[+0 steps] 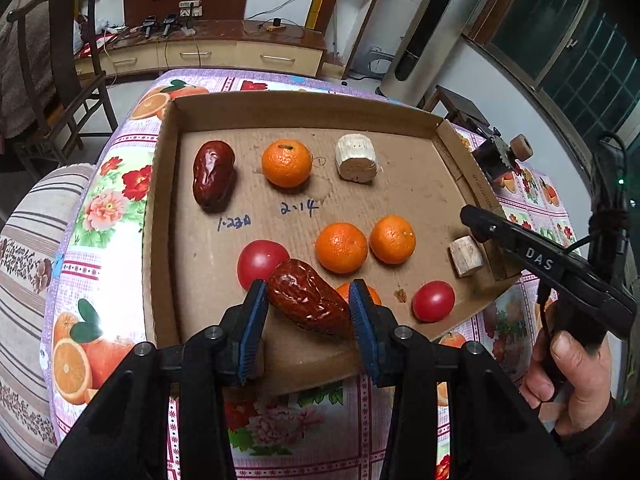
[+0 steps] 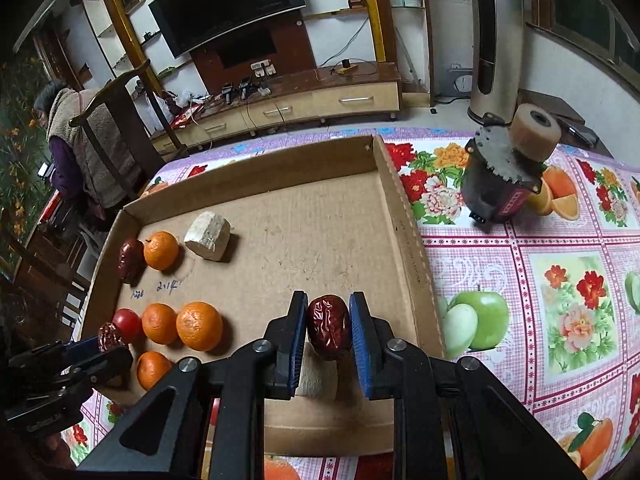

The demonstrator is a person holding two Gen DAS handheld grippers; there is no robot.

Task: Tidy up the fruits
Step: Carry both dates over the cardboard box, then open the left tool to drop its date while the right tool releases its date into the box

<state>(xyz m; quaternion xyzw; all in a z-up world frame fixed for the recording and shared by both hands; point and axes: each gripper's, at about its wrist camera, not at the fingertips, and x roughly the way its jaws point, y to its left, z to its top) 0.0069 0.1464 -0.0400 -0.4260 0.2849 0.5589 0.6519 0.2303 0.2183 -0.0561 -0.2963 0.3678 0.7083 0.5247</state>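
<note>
A wrinkled red date (image 1: 308, 300) is clamped between the blue pads of the left gripper (image 1: 307, 304), held above the near part of the cardboard tray (image 1: 400, 196). A second date (image 2: 330, 330) is pinched between the pads of the right gripper (image 2: 329, 334), over the tray's near right area, above a pale cut block (image 2: 318, 376). On the tray floor, a third date (image 1: 213, 178), a mandarin (image 1: 287, 163) and a pale cylinder piece (image 1: 357, 158) form a far row. Nearer lie two mandarins (image 1: 341, 247), side by side, and two tomatoes (image 1: 433, 301), well apart. The tray rests on a floral tablecloth (image 2: 540, 300).
</note>
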